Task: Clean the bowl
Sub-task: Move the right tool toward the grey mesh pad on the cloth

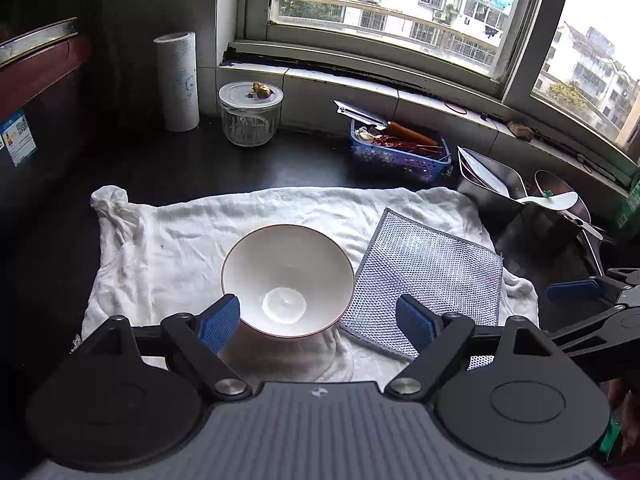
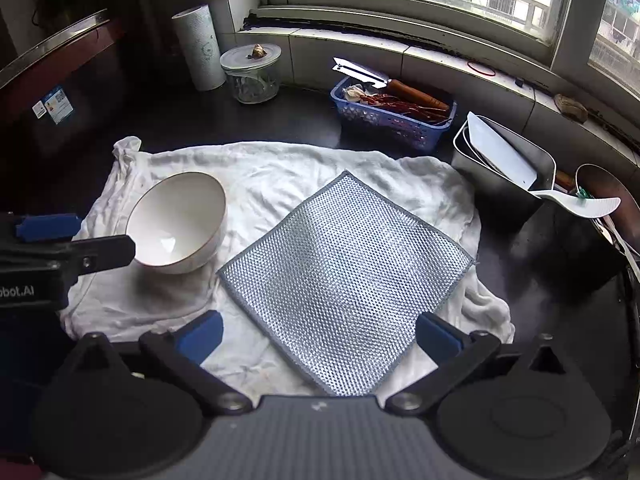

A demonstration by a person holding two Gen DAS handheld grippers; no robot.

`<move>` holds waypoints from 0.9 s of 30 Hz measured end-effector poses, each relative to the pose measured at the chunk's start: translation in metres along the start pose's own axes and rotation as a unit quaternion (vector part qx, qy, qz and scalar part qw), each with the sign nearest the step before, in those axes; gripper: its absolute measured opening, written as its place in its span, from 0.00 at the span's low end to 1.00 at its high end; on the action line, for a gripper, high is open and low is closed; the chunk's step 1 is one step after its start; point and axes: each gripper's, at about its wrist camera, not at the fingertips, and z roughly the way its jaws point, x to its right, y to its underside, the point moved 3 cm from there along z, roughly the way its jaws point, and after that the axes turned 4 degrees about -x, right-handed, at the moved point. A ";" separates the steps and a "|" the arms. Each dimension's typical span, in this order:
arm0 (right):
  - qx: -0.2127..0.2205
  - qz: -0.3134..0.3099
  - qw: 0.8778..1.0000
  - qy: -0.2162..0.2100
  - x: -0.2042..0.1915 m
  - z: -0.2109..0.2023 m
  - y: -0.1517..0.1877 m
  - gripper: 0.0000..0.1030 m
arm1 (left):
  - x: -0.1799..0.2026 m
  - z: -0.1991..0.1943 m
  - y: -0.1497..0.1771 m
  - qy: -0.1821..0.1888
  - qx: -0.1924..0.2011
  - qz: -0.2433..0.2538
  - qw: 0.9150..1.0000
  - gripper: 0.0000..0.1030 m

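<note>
Hovering both grippers over the white cloth (image 2: 280,168) spread on the dark surface (image 2: 240,120), I have the left gripper (image 1: 318,322) wide open and empty, its jaws flanking the near rim of the bowl (image 1: 287,276). My right gripper (image 2: 320,338) is also spread wide, holding nothing, poised above the near corner of the mesh scouring cloth (image 2: 344,276).

My bowl sits upright on the left half of the white cloth, just beside the scouring cloth. I judge it ceramic: rigid, smooth, likely slick under the pads and liable to chip, so I would pinch its rim wall, one finger inside and one outside, gently. By contrast, the mesh looks limp and light; a corner or edge pinch should lift it, though I might snag the white cloth beneath.

Toward the far edge stand a paper towel roll (image 2: 200,48), a lidded glass jar (image 2: 252,72) and a blue basket (image 2: 390,118); a metal container (image 2: 500,184) stands at the right edge. None of them blocks my reach.
</note>
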 end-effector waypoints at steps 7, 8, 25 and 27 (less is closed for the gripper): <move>0.029 -0.012 0.999 0.017 -0.005 -0.003 0.002 0.99 | 0.002 -0.005 0.000 -0.001 0.028 0.008 1.000 0.83; 0.032 -0.016 0.999 0.021 -0.005 -0.003 0.002 0.99 | 0.001 -0.006 -0.001 0.000 0.035 0.005 0.999 0.83; 0.007 -0.021 0.999 0.035 -0.004 0.001 0.004 0.99 | 0.001 0.001 0.006 0.014 0.017 -0.001 1.000 0.83; 0.013 -0.025 0.999 0.040 -0.005 -0.001 0.004 0.99 | 0.001 0.001 0.006 0.016 0.015 0.000 1.000 0.83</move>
